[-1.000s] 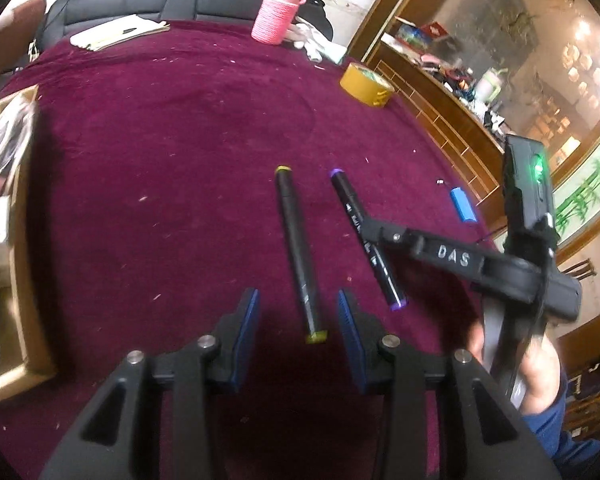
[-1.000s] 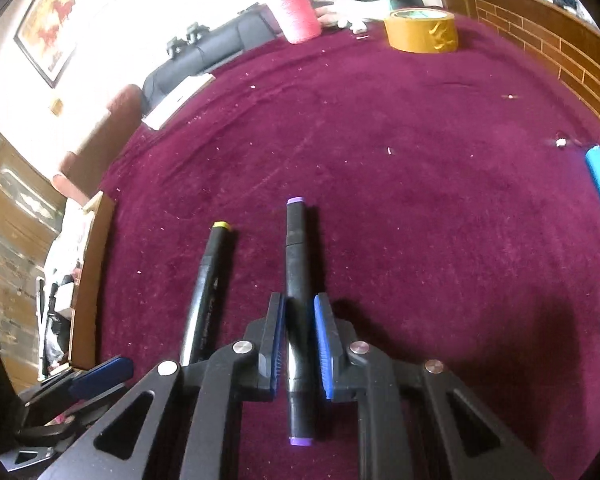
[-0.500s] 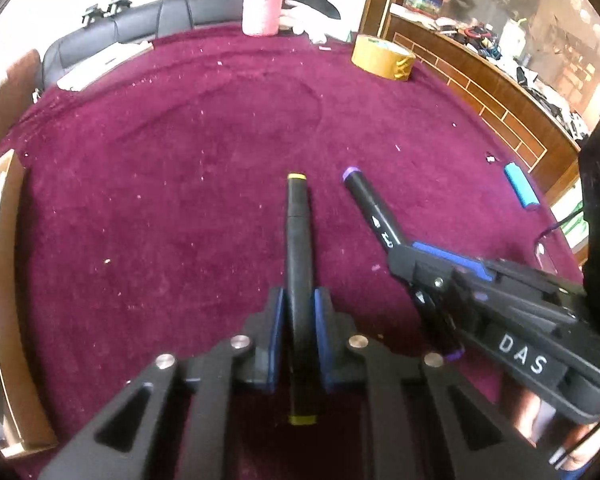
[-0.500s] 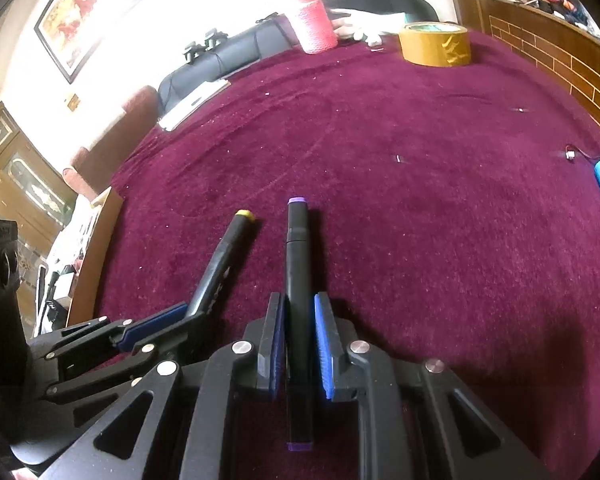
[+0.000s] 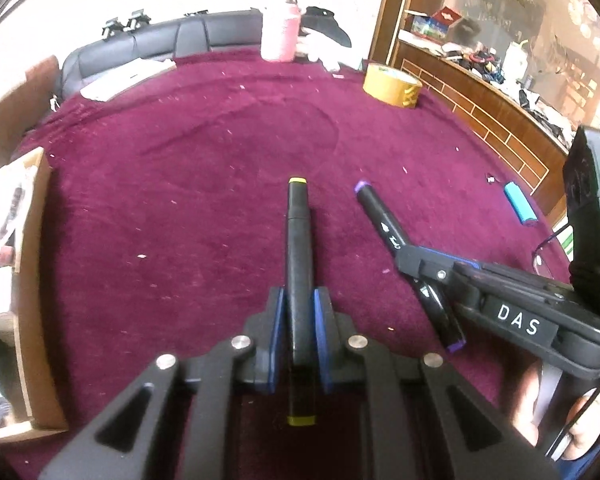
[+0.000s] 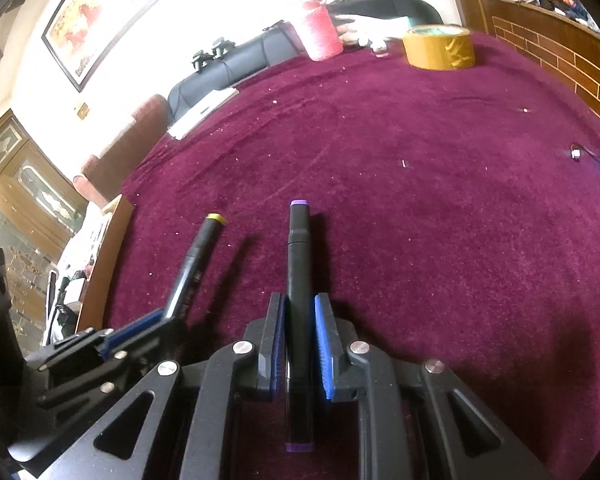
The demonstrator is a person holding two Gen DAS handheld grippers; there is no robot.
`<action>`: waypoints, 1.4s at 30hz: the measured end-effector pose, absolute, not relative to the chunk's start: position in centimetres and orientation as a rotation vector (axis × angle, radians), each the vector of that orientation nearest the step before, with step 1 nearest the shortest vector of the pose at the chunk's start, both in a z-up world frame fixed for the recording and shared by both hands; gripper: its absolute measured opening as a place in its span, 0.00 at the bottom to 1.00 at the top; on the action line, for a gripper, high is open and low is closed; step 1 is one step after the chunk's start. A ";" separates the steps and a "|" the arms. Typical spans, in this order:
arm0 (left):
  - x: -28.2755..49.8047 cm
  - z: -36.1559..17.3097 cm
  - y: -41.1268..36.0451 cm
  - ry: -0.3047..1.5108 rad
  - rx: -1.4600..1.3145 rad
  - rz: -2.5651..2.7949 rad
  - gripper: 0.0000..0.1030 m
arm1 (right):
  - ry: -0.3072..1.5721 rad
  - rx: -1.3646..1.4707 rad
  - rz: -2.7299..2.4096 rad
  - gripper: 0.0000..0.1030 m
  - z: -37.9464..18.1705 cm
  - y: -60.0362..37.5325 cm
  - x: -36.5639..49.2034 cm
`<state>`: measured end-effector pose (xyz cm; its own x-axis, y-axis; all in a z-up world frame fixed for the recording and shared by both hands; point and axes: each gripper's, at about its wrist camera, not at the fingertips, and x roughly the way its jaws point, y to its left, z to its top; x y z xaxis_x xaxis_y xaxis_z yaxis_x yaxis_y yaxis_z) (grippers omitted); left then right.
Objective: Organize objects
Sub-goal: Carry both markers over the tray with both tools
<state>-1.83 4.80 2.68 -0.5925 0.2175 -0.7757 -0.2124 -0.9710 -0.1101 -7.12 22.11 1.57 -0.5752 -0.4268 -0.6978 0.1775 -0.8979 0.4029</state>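
My left gripper (image 5: 298,308) is shut on a black marker with yellow ends (image 5: 299,240), holding it lengthwise above the maroon cloth (image 5: 200,200). My right gripper (image 6: 298,316) is shut on a black marker with purple ends (image 6: 298,252), also lifted off the cloth. In the left wrist view the right gripper (image 5: 414,258) shows at the right with the purple marker (image 5: 380,216) in it. In the right wrist view the left gripper (image 6: 156,320) shows at the lower left with the yellow marker (image 6: 198,252).
A roll of tan tape (image 5: 392,86) and a pink bottle (image 5: 280,34) stand at the far side. A blue lighter (image 5: 520,208) lies at the right. A cardboard box (image 5: 24,280) sits at the left edge. White papers (image 5: 128,78) lie far left.
My left gripper closed on the yellow-ended marker and lifted it. The right gripper stayed shut on the purple-ended marker and rose with it.
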 end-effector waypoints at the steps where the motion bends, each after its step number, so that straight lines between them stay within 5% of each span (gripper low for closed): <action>1: -1.7 2.9 4.6 -0.003 -1.258 2.620 0.14 | -0.405 1.203 -2.488 0.16 1.7 22.0 -7.0; 42: 5.1 8.5 -8.6 -0.149 -0.948 2.983 0.14 | -0.138 1.089 -2.343 0.17 7.6 7.8 -1.9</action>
<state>5.07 -8.57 8.51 -0.8170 0.0370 -0.5754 0.0207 -0.9954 -0.0934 -1.95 7.78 7.57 -0.5227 -0.5178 -0.6772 0.4348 -0.8452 0.3107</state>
